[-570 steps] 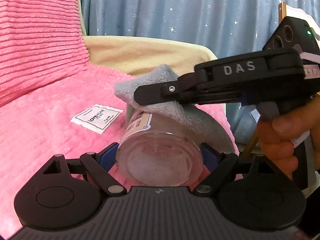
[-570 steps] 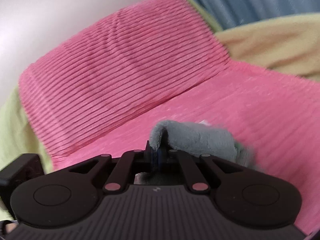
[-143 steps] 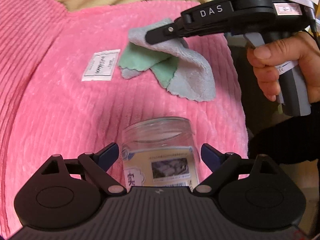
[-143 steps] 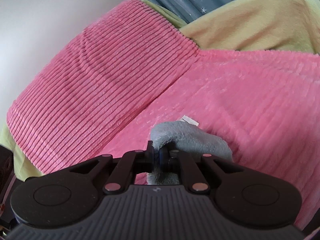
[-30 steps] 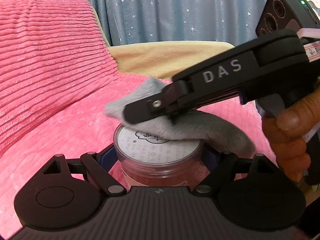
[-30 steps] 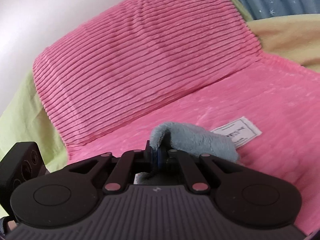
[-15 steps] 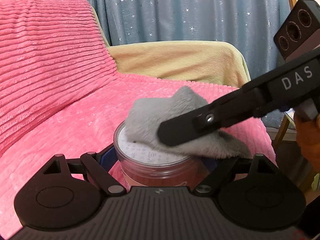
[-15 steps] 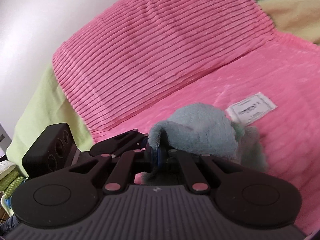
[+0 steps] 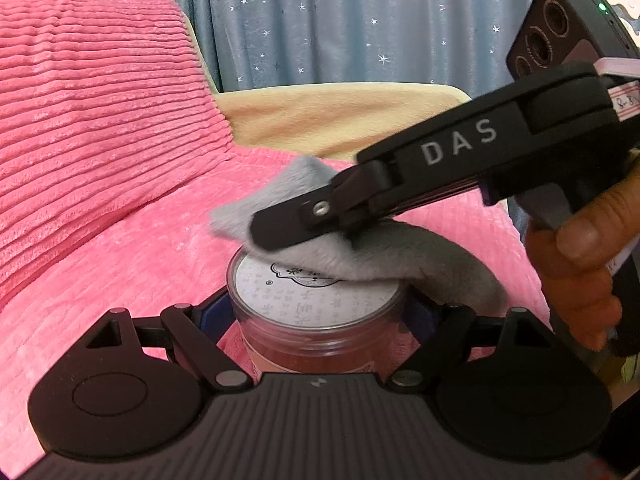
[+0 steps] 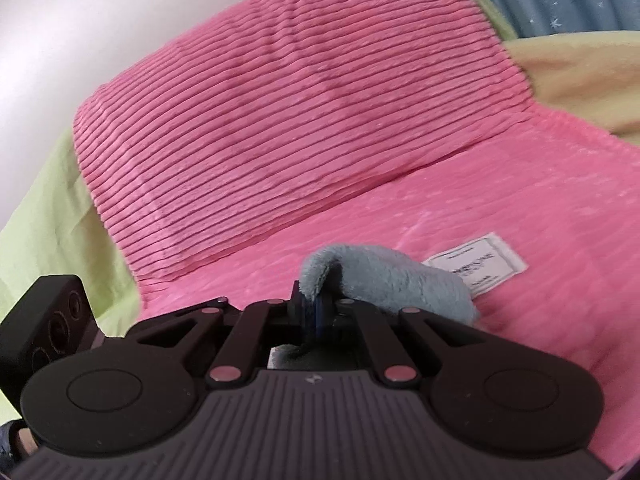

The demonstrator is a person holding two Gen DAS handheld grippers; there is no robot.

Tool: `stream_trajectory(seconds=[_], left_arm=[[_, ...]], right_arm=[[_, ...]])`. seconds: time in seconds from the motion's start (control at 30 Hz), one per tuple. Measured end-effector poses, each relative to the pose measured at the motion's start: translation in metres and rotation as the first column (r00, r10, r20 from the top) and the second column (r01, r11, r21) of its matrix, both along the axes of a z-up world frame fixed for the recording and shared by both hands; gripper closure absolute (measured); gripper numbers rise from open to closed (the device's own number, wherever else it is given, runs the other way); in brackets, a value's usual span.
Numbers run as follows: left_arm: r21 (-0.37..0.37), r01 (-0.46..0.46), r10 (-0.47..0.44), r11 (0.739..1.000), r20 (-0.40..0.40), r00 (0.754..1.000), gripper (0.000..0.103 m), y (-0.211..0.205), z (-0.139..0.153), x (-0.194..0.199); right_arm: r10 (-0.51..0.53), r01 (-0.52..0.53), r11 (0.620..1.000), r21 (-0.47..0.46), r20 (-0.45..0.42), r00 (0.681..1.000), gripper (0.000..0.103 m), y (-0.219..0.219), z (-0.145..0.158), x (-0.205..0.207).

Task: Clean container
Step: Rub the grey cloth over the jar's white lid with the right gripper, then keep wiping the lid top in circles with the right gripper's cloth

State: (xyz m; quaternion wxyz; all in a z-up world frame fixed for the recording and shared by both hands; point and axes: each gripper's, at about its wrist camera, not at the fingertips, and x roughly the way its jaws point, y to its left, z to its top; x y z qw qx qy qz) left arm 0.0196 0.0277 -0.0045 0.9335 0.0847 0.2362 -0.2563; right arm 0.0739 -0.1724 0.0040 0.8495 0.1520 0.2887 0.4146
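- The container (image 9: pixel 316 312) sits upright in front of me, above the pink blanket (image 9: pixel 120 264), printed lid up.
- My left gripper (image 9: pixel 316 320) is clamped on its sides.
- My right gripper (image 9: pixel 280 228) pinches the grey cloth (image 9: pixel 400 256), pressed on the lid.

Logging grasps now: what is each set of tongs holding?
Left tongs: shut on the jar.
Right tongs: shut on the grey cloth.
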Motion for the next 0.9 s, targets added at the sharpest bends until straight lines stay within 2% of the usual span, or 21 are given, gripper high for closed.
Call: stream_trajectory(seconds=[0.17,0.43,0.6,0.9], left_arm=[[0.003,0.001,-0.001,1.0,0.001,1.0,0.018,0.0,0.0,0.002],[0.004,-0.004,0.004,1.0,0.0,1.0,0.018,-0.002,0.0,0.002],[0.016,-0.002,0.002,1.0,0.006,1.0,0.018,-0.003,0.0,0.002],[0.019,-0.013,0.012,1.0,0.012,1.0,0.018,-0.01,-0.001,-0.005]], right_arm=[[-0.031,0.032,0.999,-0.014,0.016,0.999,0.102,-0.006,0.0,0.003],[0.064,-0.064,0.998,0.013,-0.043,0.997,0.102,-0.001,-0.002,-0.012],[0.073,-0.073,0.997,0.003,-0.022,0.997,0.102,0.014,-0.002,-0.005],[0.029,-0.03,1.0,-0.008,-0.018,0.999,0.102,0.004,-0.001,-0.007]])
